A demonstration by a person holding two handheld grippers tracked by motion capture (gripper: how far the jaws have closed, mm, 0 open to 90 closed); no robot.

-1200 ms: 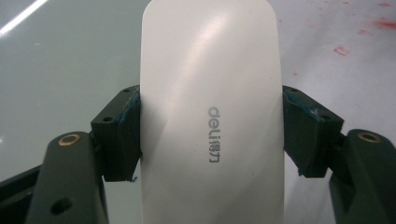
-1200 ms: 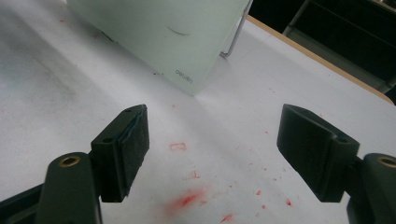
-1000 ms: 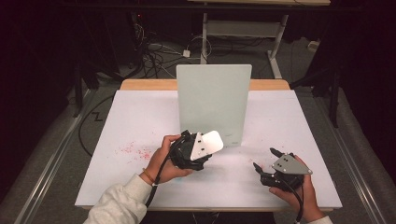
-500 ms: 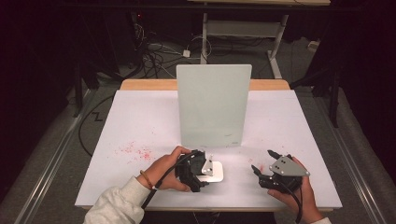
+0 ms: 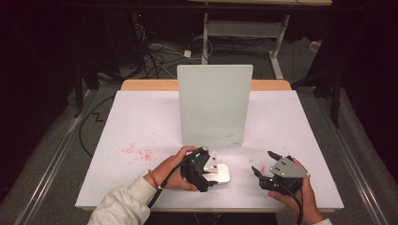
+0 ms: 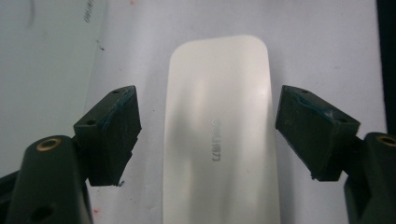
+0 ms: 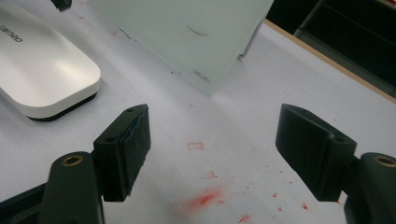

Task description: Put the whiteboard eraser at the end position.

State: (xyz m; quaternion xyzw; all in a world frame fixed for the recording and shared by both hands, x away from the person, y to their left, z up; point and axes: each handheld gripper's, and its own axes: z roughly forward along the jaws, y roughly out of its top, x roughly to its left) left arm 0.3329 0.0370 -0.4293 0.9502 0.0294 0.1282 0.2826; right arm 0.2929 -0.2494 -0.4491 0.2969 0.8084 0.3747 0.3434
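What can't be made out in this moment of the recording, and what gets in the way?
- White rounded whiteboard eraser: its near end is cut off by the bottom edge of the left gripper view; in the high view the left hand-held gripper covers most of it.
- Small grey print on the eraser: too blurred to read.
- Pale green upright glass board: its stand is hidden behind it in the high view.
- Red marks on the white table: smeared, shape unclear.

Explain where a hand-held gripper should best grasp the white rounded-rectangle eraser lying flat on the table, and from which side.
Probably from above, across the white rounded-rectangle eraser's two long straight sides near mid-length: it lies flat, and the open left hand-held gripper already straddles its narrow width.
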